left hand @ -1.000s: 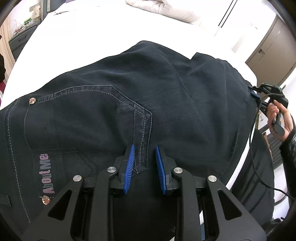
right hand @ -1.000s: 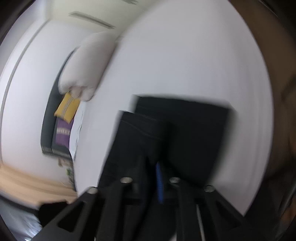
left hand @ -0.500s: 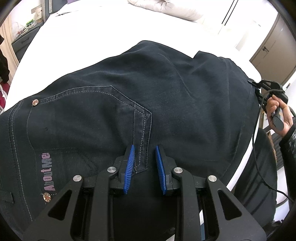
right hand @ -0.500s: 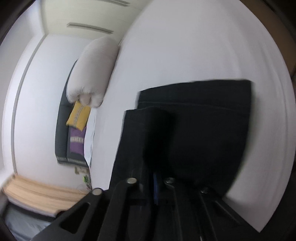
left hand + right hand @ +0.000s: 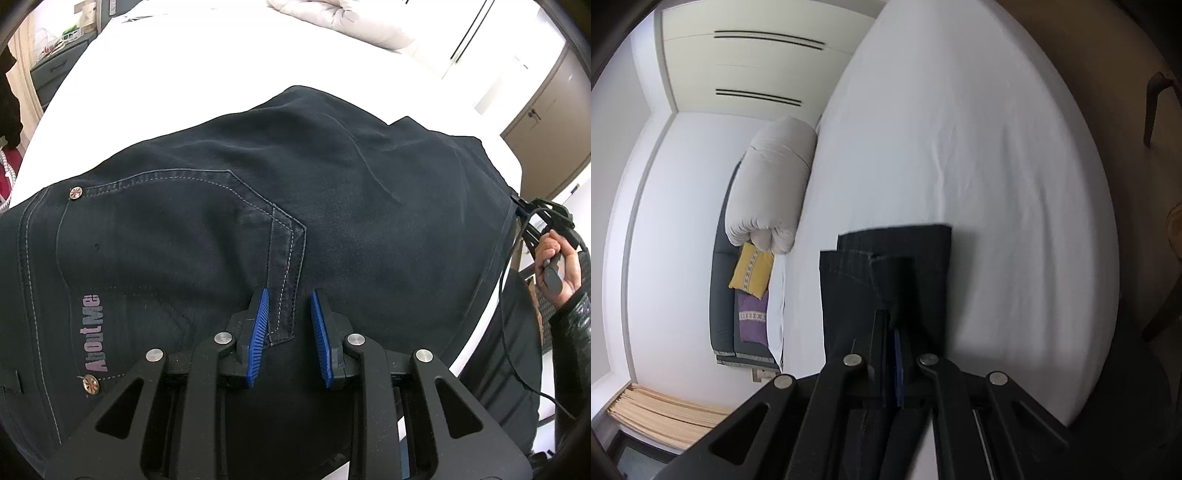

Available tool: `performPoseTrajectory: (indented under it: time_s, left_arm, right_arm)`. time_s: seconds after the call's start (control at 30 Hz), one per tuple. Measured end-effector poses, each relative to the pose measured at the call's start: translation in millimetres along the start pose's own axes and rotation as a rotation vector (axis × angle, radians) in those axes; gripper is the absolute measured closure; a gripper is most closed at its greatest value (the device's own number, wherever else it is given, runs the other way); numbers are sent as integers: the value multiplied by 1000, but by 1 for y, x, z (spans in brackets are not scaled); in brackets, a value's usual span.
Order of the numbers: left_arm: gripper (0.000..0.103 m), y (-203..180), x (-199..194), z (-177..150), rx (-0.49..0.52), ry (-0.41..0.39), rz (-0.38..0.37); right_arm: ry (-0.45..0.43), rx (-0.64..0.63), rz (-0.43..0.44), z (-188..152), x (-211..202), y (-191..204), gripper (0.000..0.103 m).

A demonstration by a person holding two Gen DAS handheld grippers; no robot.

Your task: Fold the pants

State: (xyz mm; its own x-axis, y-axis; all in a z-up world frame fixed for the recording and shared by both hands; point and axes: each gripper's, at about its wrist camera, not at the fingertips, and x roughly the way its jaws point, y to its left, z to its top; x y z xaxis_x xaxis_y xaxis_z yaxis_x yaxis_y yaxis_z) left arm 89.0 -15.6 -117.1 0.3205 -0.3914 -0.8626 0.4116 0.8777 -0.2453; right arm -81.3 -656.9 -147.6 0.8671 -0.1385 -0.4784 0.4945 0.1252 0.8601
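Bed: my wide white-sheeted bed (image 5: 207, 66) carries everything.
Pants: dark navy denim pants (image 5: 332, 192) lie spread across its near side.
Left gripper (image 5: 287, 325): slightly apart, straddling the pocket seam.
Right gripper (image 5: 892, 339): opening slightly, cloth between its pads.

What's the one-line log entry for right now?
left gripper: open, straddling pants seam | right gripper: jaws opening, pants fabric between | pants on bed

Pants (image 5: 332, 192) flat on bed (image 5: 192, 59), rolled duvet (image 5: 772, 184) at its far end.
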Motion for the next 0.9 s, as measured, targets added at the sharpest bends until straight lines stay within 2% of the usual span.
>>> performPoseTrajectory:
  time_s: [0.07, 0.1, 0.13, 0.23, 0.27, 0.3, 0.33, 0.9]
  left_arm:
    - [80, 1, 0, 1, -1, 1, 0]
    - [80, 1, 0, 1, -3, 1, 0]
    - [80, 2, -1, 0, -3, 1, 1]
    - [80, 0, -1, -1, 1, 1, 7]
    - [80, 0, -1, -1, 2, 1, 8]
    - [80, -2, -1, -1, 3, 3, 9]
    - [80, -1, -2, -1, 5, 3, 10]
    - [80, -5, 0, -3, 6, 13, 12]
  right_arm:
    - [43, 15, 27, 3, 7, 2, 87]
    - [54, 16, 45, 4, 9, 3, 74]
    - [52, -3, 62, 6, 12, 8, 66]
    - [64, -50, 46, 9, 23, 18, 64]
    - [73, -59, 44, 12, 28, 19, 68]
    - [79, -62, 26, 14, 31, 18, 89]
    - [88, -54, -5, 17, 35, 16, 99]
    - [9, -46, -37, 18, 5, 0, 100]
